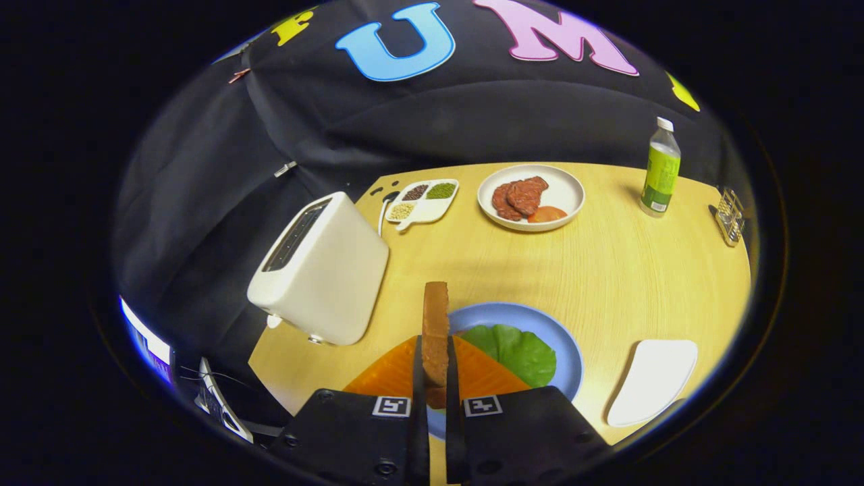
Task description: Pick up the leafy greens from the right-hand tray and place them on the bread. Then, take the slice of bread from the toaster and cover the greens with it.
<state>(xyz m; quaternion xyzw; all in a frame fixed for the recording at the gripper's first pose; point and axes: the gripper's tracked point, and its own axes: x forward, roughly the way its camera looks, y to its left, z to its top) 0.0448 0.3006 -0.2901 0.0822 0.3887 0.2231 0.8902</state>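
My gripper (pixel 435 368) is shut on a slice of bread (pixel 435 324), which stands on edge between the two orange fingers (pixel 388 374). Right below and ahead of the fingers lies the blue plate (pixel 570 351) with the leafy greens (pixel 520 351) spread on it. Whatever is under the greens is hidden. The white toaster (pixel 320 270) stands to the left of the plate, its slots facing up and looking dark.
A white empty tray (pixel 651 381) lies right of the blue plate. Farther back are a white plate with meat slices and tomato (pixel 530 196), a small divided dish of seeds (pixel 425 200), a green-labelled bottle (pixel 660 169) and a small rack (pixel 729 216) at the table's right edge.
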